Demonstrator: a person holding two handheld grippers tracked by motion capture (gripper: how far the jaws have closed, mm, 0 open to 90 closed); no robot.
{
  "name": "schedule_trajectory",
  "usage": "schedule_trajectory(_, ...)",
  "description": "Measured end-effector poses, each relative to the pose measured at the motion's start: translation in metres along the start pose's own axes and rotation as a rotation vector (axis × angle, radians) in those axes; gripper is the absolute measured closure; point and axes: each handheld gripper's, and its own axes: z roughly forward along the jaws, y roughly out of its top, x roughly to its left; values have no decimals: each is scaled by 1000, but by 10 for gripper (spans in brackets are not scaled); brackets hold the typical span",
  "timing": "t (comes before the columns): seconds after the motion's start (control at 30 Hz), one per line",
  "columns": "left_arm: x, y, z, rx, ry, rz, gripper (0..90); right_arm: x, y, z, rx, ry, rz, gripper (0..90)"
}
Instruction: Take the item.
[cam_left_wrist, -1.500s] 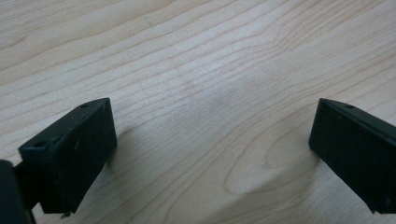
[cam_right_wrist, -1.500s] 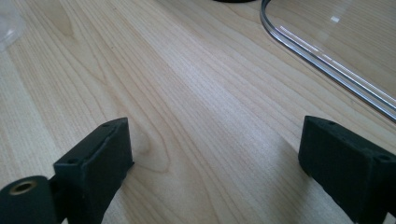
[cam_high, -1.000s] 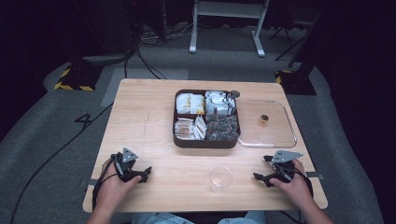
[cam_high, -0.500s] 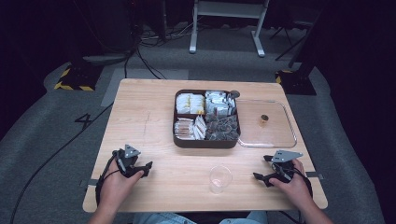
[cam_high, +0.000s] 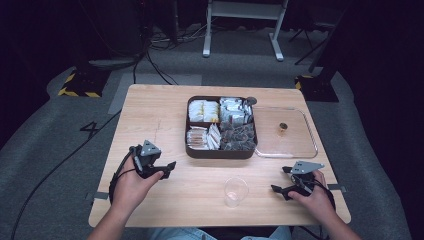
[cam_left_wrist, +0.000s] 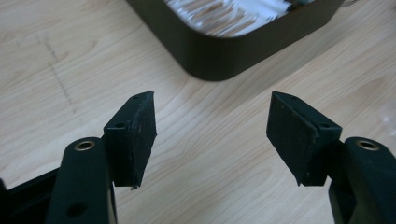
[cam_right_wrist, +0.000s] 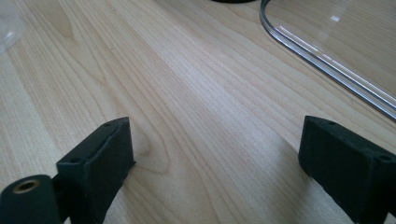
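Heading toward the snack tray (cam_high: 220, 152) with my left gripper (cam_left_wrist: 212, 119), jaws apart with nothing between them, just been narrowing.
Right gripper (cam_right_wrist: 215, 154) gapes empty too; a careless swing could topple the plastic cup (cam_high: 235, 191).

In the left gripper view the dark compartment tray (cam_left_wrist: 243, 44) runs off the top edge, its packets (cam_left_wrist: 233, 11) blurred past naming. In the right gripper view the clear lid (cam_right_wrist: 336, 51) is cut by the right and top edges, and the plastic cup (cam_right_wrist: 8, 25) is a blurred sliver at upper left. In the high view the small brown thing (cam_high: 283, 129) on the lid is too small to identify.
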Motion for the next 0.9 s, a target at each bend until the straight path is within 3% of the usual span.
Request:
schedule_trajectory(0.07,-2,5,-1,-18,-38,-2,335,0,0,0,0,0,0,104)
schedule_trajectory(0.13,-2,8,-2,-15,-47,3,333,0,0,0,0,0,0,104)
schedule_trajectory(0.17,-2,14,-3,9,-51,34,317,0,0,0,0,1,-1,104)
schedule_trajectory(0.23,-2,19,-4,19,-54,49,317,-1,0,1,-1,4,-7,104)
schedule_trajectory(0.33,-1,23,-5,11,-65,53,317,-2,1,1,-1,8,-10,104)
schedule_trajectory(0.77,-6,60,7,-32,-59,77,325,-2,1,1,-1,13,-15,104)
schedule_trajectory(0.9,-8,77,20,-40,-39,83,324,-2,1,1,-2,13,-16,104)
